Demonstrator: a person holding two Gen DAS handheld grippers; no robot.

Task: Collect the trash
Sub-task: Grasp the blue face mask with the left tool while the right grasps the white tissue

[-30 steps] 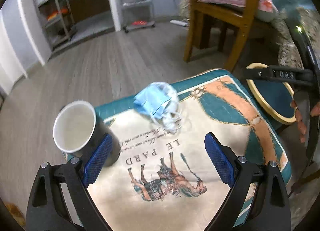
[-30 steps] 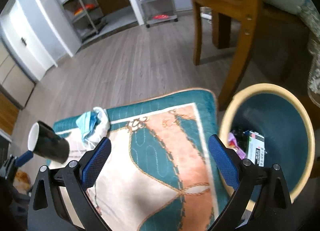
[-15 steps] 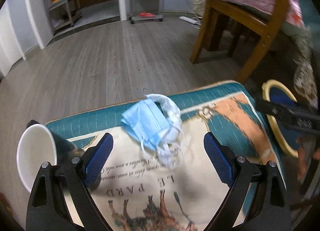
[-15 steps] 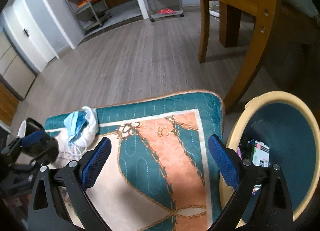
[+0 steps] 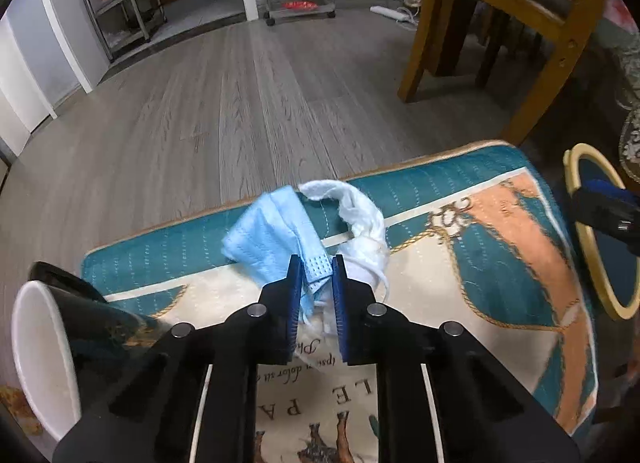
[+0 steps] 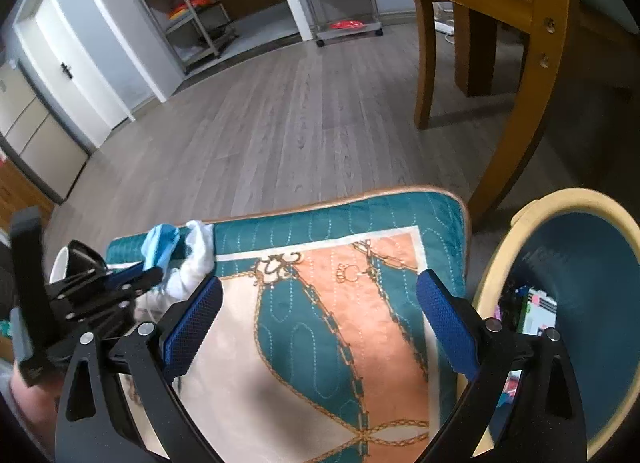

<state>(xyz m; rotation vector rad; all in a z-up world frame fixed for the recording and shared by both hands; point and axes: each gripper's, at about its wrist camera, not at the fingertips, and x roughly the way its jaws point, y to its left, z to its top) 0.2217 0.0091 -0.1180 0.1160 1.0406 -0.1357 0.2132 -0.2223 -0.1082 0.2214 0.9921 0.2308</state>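
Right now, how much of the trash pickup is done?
Done: some litter already lies in the bin. In hand: the left hand-held gripper has just closed on the blue face mask, which is not lifted off the cushion yet. Left: the white wad and the tipped cup. The right hand-held gripper is open.

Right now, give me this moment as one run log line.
left tongs: just closed on blue mask | right tongs: open, empty, above cushion | bin: right of cushion

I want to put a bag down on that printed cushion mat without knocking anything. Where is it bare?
The orange and teal middle of the printed cushion mat, between the crumpled blue face mask and the yellow-rimmed blue bin, lies bare. Its left end is crowded: mask, white wad, tipped black cup, left gripper.
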